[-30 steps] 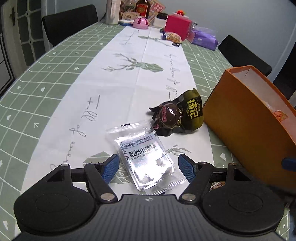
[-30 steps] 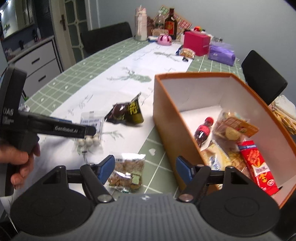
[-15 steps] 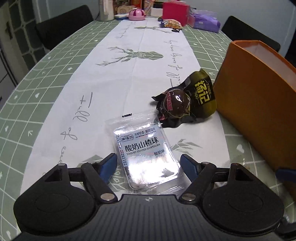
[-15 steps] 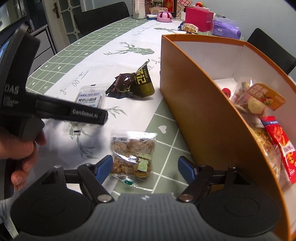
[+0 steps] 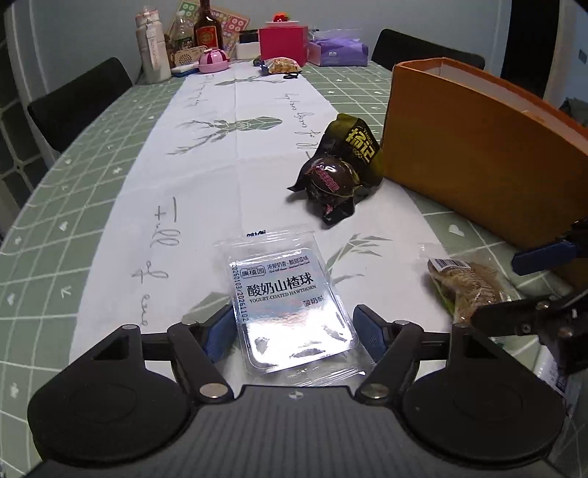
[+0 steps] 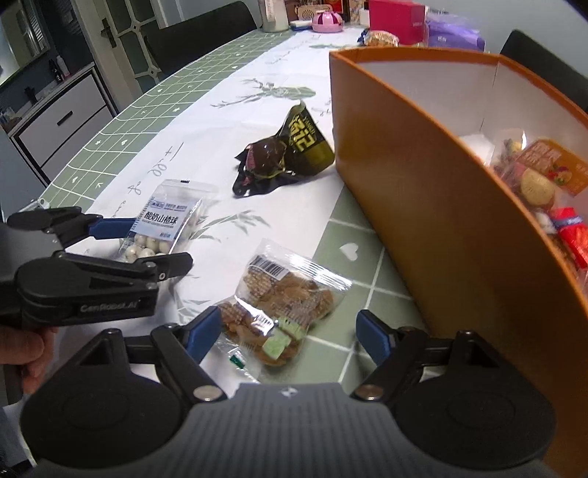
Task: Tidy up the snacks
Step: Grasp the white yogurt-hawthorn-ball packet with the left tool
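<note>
Both claws lowered beside the orange box. Left gripper narrowing, ungripped, around hawthorn packet. Right gripper widening astride cracker packet; pickups seemingly imminent.

A glossy clear plastic hawthorn-ball pouch, a shiny dark foil snack wrapper and a matt orange cardboard box are seen.

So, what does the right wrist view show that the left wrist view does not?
Only the right wrist view shows the snacks inside the orange box, a drawer cabinet and a hand. Only the left wrist view shows a brown bottle. Both show the hawthorn packet, the dark snack bag and the cracker packet; each open hand-held gripper straddles one packet.
</note>
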The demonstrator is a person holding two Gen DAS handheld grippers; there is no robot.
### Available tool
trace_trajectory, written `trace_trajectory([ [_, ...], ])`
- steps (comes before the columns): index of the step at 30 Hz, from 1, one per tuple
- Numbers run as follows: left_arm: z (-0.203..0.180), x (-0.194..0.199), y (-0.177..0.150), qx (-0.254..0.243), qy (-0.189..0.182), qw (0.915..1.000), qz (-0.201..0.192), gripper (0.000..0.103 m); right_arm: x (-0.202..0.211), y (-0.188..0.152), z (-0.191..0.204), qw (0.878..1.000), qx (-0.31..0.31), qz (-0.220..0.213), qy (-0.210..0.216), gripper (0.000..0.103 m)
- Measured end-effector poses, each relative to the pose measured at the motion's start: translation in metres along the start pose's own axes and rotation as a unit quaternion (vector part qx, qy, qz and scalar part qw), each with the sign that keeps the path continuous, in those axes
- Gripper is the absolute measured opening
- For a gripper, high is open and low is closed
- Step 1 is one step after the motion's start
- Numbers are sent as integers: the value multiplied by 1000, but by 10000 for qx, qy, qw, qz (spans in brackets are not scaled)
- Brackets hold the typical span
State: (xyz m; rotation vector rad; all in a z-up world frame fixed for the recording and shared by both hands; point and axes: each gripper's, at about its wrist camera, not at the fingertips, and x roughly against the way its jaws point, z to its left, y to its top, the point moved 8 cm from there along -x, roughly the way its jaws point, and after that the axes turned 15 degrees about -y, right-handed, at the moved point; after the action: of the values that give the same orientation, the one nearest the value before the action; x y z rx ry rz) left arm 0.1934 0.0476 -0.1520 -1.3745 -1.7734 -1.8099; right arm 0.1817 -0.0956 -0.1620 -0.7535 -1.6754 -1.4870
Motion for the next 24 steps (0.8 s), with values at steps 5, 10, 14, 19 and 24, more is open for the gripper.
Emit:
trace_trajectory([
  [5,9,3,0,250,-9,9997,-51,90,-3,4,6,9995,-262,143,-104,83],
  [10,20,5,4,691,116,9975,32,93,-5,7,13,9992,-256,247,-188,83],
  [14,17,4,1,422,94,9990,144,92,1,11,21,9988,431,147,-174,68],
  [19,16,7,-4,215,122,9994,227,91,17,26,16,9900,1217,-552,-454,56],
  [24,19,8,-5,132,78,9996,247,93,31,32,3,9951,832,-485,-232,62],
])
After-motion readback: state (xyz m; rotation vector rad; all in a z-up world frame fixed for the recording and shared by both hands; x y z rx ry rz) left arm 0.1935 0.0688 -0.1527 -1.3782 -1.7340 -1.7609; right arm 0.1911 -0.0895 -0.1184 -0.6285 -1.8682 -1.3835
